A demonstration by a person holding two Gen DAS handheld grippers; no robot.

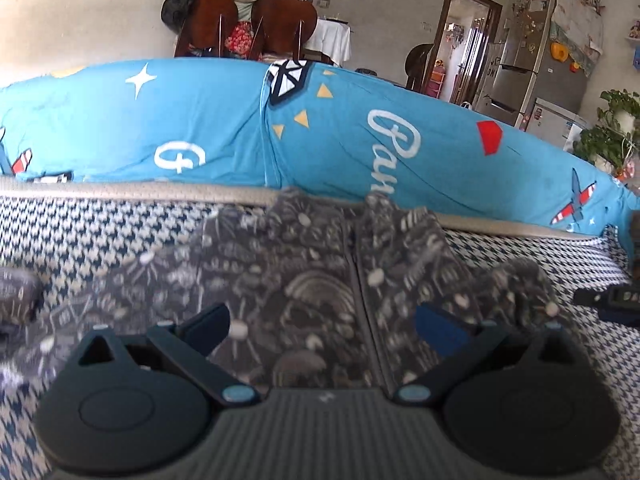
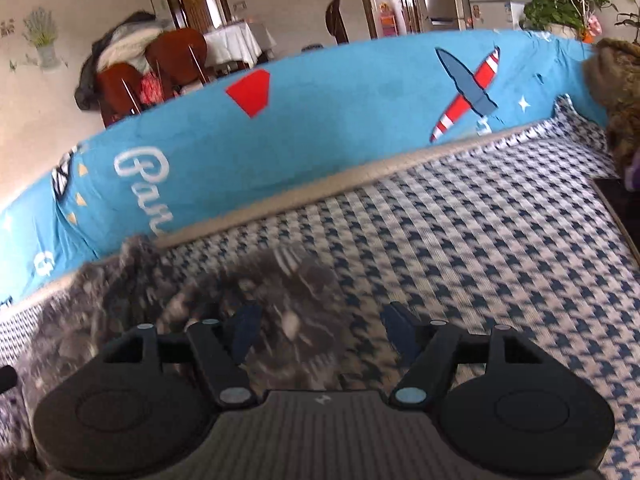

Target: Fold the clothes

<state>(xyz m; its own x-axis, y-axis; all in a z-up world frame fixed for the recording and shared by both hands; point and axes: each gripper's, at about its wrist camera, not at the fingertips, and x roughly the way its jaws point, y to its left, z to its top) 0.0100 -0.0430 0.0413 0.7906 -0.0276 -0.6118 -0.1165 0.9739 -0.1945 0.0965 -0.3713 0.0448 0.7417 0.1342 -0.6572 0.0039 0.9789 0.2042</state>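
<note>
A dark grey patterned garment (image 1: 320, 280) with a centre seam lies spread on the houndstooth cover (image 1: 100, 232). My left gripper (image 1: 324, 326) hovers just over its near part, fingers wide apart and open, nothing between them. In the right wrist view the same garment (image 2: 280, 304) is blurred at lower left, its edge reaching under my right gripper (image 2: 320, 330). That gripper is open too, its left finger over the cloth and its right finger over the bare houndstooth cover (image 2: 480, 240).
A blue printed cushion (image 1: 320, 132) runs along the back behind a beige piped edge (image 1: 140, 192). A dark object (image 1: 612, 300) sits at the right edge. Brown fluffy fabric (image 2: 616, 92) lies at the far right. Chairs, a fridge and plants stand beyond.
</note>
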